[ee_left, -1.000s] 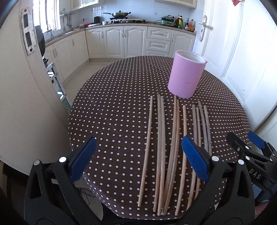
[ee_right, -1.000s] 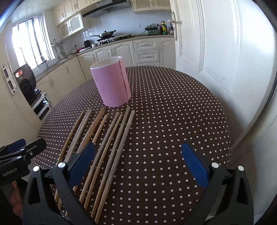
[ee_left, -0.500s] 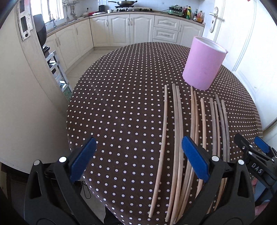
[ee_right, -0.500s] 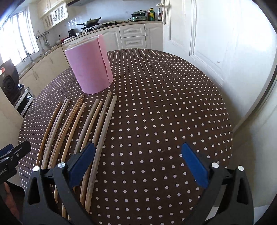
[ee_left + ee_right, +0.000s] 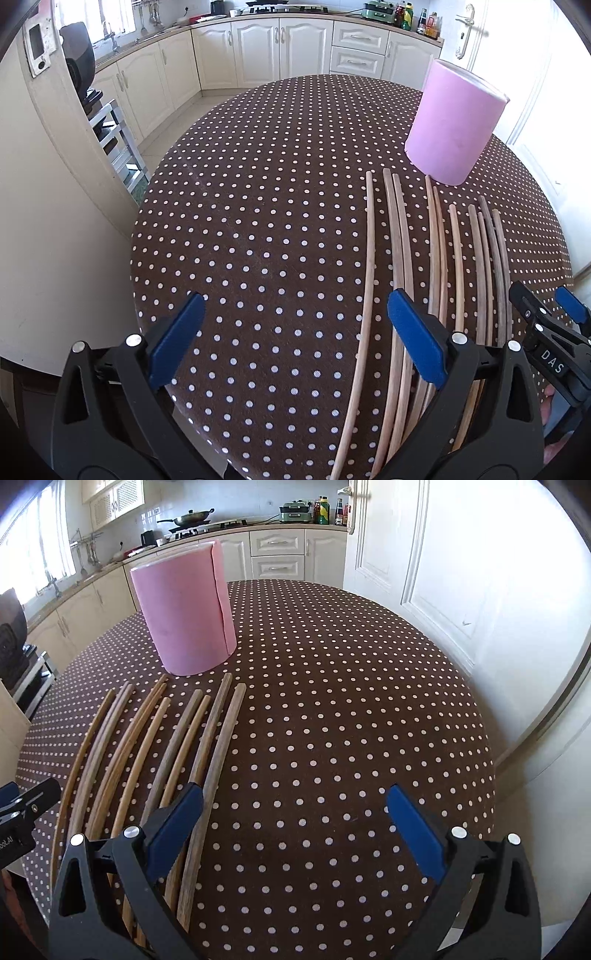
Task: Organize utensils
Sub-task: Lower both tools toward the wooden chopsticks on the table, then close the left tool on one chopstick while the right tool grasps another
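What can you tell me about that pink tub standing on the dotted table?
The pink tub is a plain, matte cylinder, standing upright on the brown polka-dot tablecloth. A vertical seam runs down its side, so it looks wrapped or rolled. Its top looks open with a pale rim; the inside is hidden. It stands just beyond the far tips of the wooden chopsticks; I cannot tell whether any touch it. Neither gripper touches it.

A round table [image 5: 258, 206] fills the space ahead of you. Chopsticks [image 5: 436, 258] lie on it side by side, running from the near edge away from you. A cylindrical holder [image 5: 454, 122] stands upright just beyond their far tips. Behind the table, kitchen cabinets [image 5: 280, 48] line the far wall. A door [image 5: 424, 554] stands to the table's right.
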